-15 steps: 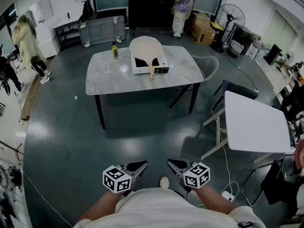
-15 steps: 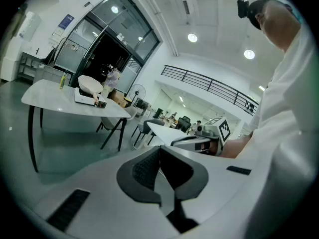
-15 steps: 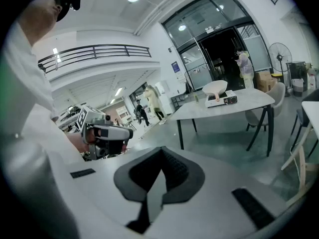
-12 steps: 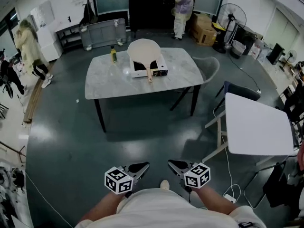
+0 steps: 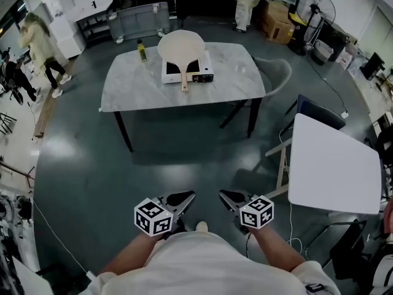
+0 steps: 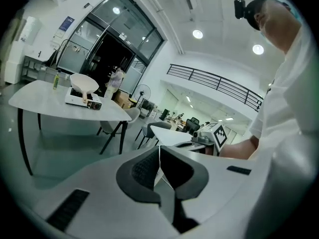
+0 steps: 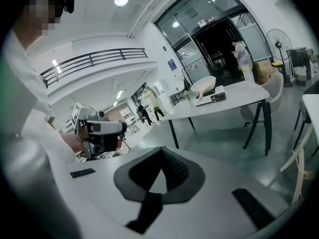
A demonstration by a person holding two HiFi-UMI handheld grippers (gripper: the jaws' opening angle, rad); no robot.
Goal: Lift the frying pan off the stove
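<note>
A cream frying pan (image 5: pixel 178 45) with a wooden handle sits on a white portable stove (image 5: pixel 201 75) on the marble table (image 5: pixel 123 88), far ahead across the floor. The pan (image 6: pixel 83 82) is small and distant in the left gripper view, and so is the pan (image 7: pixel 203 86) in the right gripper view. Both grippers are held close to my body, well short of the table. My left gripper (image 5: pixel 186 197) is shut with nothing in it. My right gripper (image 5: pixel 227 196) is shut and empty too. Their jaw tips point toward each other.
A small bottle (image 5: pixel 142 50) stands on the table left of the stove. A grey chair (image 5: pixel 274 77) is at the table's right end. A white table (image 5: pixel 332 163) and a dark chair (image 5: pixel 316 110) stand to my right. People, a fan (image 5: pixel 315 8) and boxes are at the back.
The marble table with the stove and pan has come somewhat nearer and shifted left in the head view. Both grippers stay shut in front of my body.
</note>
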